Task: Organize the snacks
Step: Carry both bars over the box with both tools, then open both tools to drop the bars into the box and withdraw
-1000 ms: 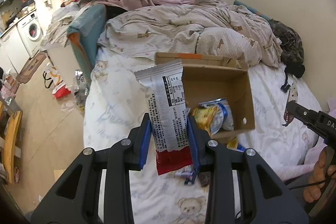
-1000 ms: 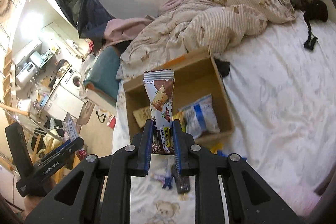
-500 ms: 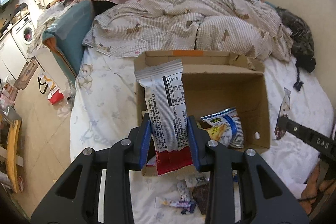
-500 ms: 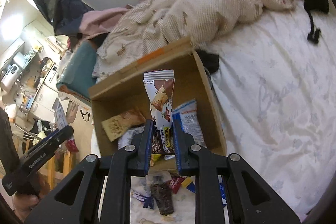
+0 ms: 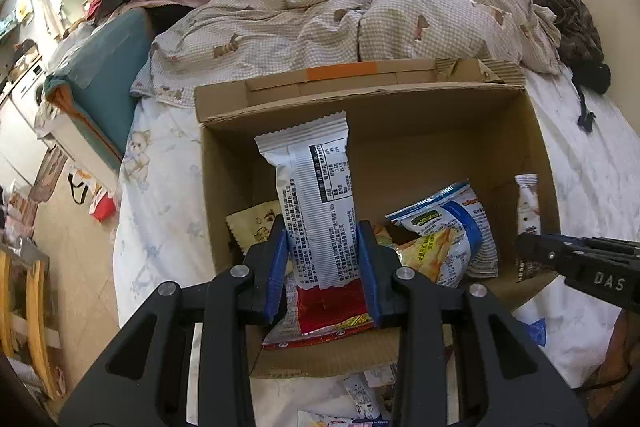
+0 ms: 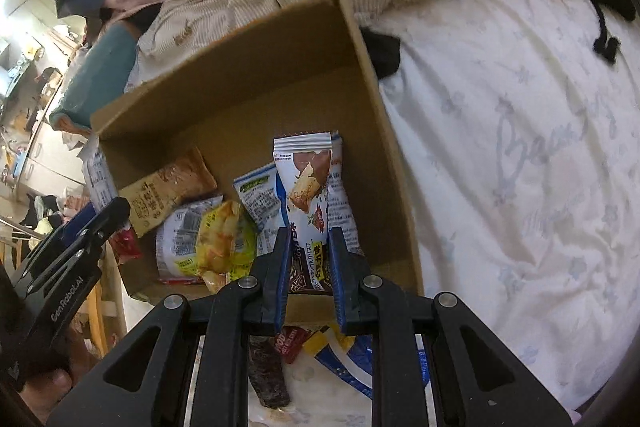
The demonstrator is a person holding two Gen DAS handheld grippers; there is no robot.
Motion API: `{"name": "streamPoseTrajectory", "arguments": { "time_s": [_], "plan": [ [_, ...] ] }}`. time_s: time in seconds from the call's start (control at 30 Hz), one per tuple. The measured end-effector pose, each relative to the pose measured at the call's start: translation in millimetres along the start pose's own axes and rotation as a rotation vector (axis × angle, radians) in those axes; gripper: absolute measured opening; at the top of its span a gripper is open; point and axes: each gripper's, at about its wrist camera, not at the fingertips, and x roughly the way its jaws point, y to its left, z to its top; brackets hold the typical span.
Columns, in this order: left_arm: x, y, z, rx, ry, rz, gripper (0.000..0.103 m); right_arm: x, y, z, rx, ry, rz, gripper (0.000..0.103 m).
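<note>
A: Left tongs (image 5: pixel 323 263) clamped on a white packet (image 5: pixel 316 203), red at its base, upright over the cardboard box (image 5: pixel 532 131).

B: Right tongs (image 6: pixel 309 267) pinch a slim chocolate-print wrapper (image 6: pixel 306 187) there too.

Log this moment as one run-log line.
left gripper: shut on white snack packet | right gripper: shut on chocolate wafer packet | both above cardboard box | release: pending

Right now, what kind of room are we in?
Most likely a bedroom in a small home: the cardboard box sits on a bed with a white sheet, a rumpled checked duvet lies behind it, and what looks like a washing machine stands at far left.
</note>
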Motion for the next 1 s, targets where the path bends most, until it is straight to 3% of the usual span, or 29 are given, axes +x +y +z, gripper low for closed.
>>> {"name": "streamPoseTrajectory", "arguments": {
  "time_s": [0.13, 0.7, 0.8, 0.87, 1.0],
  "plan": [
    [2, 1, 0, 0.008, -0.013, 0.03, 0.029, 3, 1, -2, -0.012, 0.016, -0.008, 0.019],
    [8, 11, -1, -0.081, 0.043, -0.037, 0.031, 2, 3, 4, 0.002, 0.004, 0.031, 0.019],
    [6, 13, -1, -0.093, 0.038, -0.054, 0.049, 1, 5, 4, 0.001, -0.008, 0.029, 0.02],
    [3, 15, 0, -0.116, 0.03, -0.071, 0.072, 0, 5, 5, 0.014, -0.014, 0.036, 0.02],
    [-4, 19, 1, -0.142, 0.006, -0.084, 0.076, -1, 8, 6, 0.008, -0.025, 0.037, 0.022]
  ]
}}
